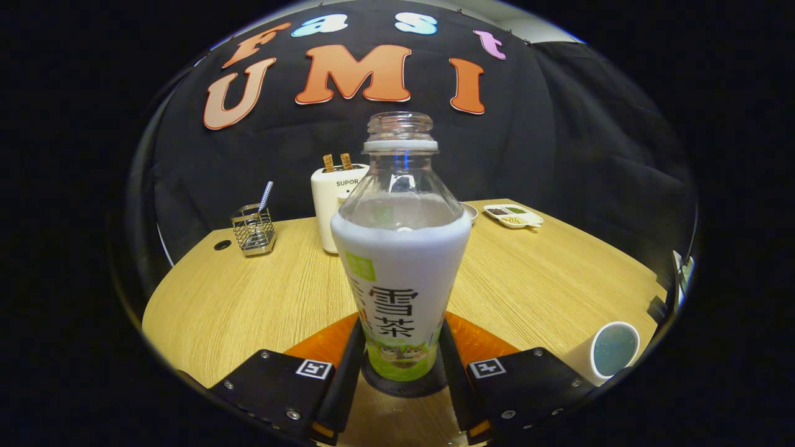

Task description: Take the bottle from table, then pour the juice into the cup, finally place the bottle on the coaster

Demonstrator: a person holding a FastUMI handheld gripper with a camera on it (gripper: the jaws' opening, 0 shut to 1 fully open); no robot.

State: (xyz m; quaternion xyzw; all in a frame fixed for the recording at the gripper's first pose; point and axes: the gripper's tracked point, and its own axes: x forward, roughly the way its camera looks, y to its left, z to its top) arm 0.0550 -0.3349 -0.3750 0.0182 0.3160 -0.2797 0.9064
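An uncapped clear bottle (400,273) with a white and green label stands upright between my fingers. Its base rests on a dark round coaster (380,386), which lies on an orange mat (323,347). My gripper (402,347) is shut on the bottle's lower part, with one finger (351,366) pressed on its left side and the other on its right. A white cup (612,351) with a bluish inside stands to the right of the fingers near the table's edge.
Beyond the bottle, a white toaster (332,205) with two slices stands on the wooden table (248,298). A wire holder (253,230) with a spoon is at the far left. A small divided dish (514,215) is at the far right.
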